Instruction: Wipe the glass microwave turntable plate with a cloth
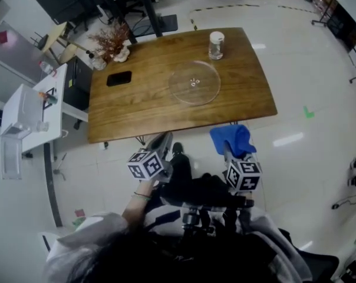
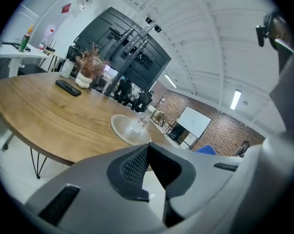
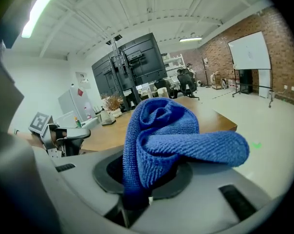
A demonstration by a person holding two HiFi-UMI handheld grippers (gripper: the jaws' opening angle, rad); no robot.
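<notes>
The clear glass turntable plate (image 1: pixel 194 82) lies flat on the wooden table (image 1: pixel 142 108), right of centre; the left gripper view also catches the plate (image 2: pixel 130 129) ahead on the tabletop. Both grippers are held short of the table's near edge, above the floor. My right gripper (image 1: pixel 230 151) is shut on a bunched blue cloth (image 1: pixel 232 138), which fills the middle of the right gripper view as a folded blue cloth (image 3: pixel 161 135) and hides the jaw tips. My left gripper (image 1: pixel 162 140) is shut with nothing in it, its pads meeting in the left gripper view (image 2: pixel 147 147).
A glass jar (image 1: pixel 216 45) stands just behind the plate. A black phone (image 1: pixel 118 78) lies on the table's left part, with dried flowers in a vase (image 1: pixel 111 43) at the far left corner. A white side unit (image 1: pixel 30 108) stands left of the table.
</notes>
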